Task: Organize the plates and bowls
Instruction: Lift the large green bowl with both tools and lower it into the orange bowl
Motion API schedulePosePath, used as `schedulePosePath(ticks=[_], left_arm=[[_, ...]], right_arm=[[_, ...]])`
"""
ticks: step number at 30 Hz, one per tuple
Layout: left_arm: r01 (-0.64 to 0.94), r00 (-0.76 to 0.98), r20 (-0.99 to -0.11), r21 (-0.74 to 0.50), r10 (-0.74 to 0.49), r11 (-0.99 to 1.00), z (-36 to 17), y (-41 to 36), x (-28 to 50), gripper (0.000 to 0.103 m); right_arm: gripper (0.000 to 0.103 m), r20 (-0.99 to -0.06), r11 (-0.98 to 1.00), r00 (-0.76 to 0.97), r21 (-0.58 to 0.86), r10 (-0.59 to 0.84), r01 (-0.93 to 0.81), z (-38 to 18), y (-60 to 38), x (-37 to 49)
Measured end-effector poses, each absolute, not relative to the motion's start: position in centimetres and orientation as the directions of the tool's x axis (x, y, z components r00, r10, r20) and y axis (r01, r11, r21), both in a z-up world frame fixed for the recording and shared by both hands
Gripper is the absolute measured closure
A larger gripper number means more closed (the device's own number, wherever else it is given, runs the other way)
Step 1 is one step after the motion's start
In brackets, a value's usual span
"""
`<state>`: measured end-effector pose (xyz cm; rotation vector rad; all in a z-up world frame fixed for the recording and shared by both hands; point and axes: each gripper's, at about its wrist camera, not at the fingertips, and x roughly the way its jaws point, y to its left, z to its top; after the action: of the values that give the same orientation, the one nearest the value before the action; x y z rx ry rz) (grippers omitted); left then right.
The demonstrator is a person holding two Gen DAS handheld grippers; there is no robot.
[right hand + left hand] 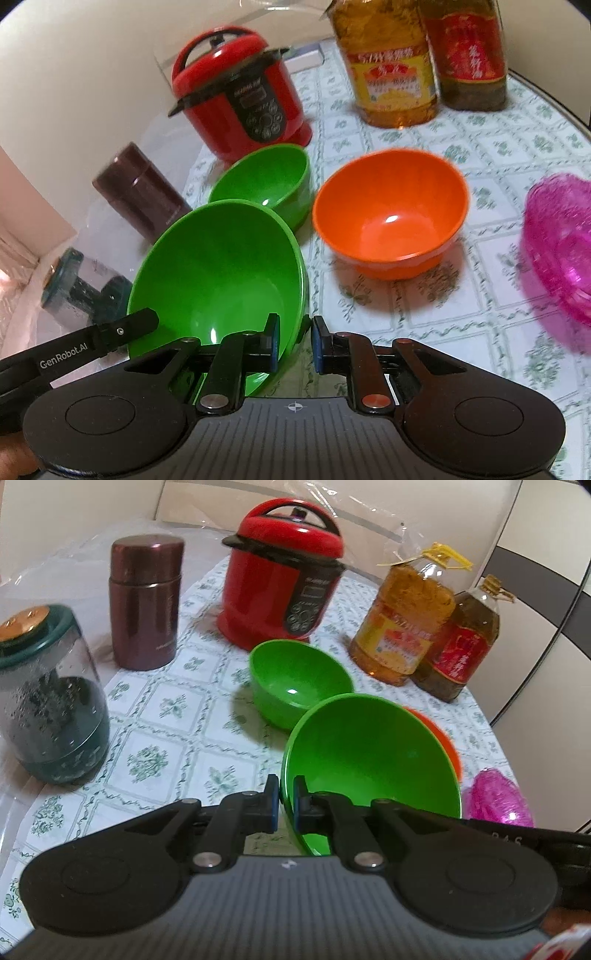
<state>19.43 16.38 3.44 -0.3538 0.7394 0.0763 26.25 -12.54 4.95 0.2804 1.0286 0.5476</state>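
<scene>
Green plastic fills the middle of both my views: a large green bowl (369, 764) is tilted up off the worktop (173, 716), gripped by its rim. My left gripper (285, 805) has its fingers (272, 805) clenched on the near rim, one pad outside the wall and one inside. In the right wrist view my right gripper (294, 345) straddles the opposite edge of that same bowl; its left pad lies against the inside of the wall, while the right pad stands a little off the outside, so I cannot tell whether that grasp is firm. The left gripper's dark arm shows at the lower left of that view, reaching to the bowl's rim.

Behind the held bowl a smaller green bowl (299, 681) sits upright on the patterned cloth, just in front of a red pressure cooker (284, 572). An orange bowl (391, 212) rests upright to the right of it, apart from both green ones. A pink translucent dish (561, 243) lies at the far right edge. Two oil bottles (402, 620) stand side by side, touching, at the back right. A maroon flask (146, 602) and a glass jar with a dark green lid (48, 701) stand at the left.
</scene>
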Motion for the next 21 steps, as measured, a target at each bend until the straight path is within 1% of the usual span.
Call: schedulePosePath(ticks=[12, 17, 21], left_arm=[[-0.109, 0.765, -0.634, -0.303, -0.114, 0.947, 7.7, 11.6, 23.0, 0.097], [-0.086, 0.764, -0.63, -0.31, -0.137, 0.947, 8.1, 9.4, 25.7, 0.097], [-0.083, 0.755, -0.64, -0.308, -0.142, 0.948, 7.5, 8.2, 27.9, 0.097]], right_arm=[[0.086, -0.706, 0.857, 0.486, 0.434, 0.515, -0.276, 9.8, -17.0, 29.3], [0.086, -0.715, 0.874, 0.502, 0.412, 0.486, -0.26, 10.1, -18.7, 31.8], [0.087, -0.729, 0.882, 0.496, 0.401, 0.472, -0.249, 9.1, -19.5, 33.9]])
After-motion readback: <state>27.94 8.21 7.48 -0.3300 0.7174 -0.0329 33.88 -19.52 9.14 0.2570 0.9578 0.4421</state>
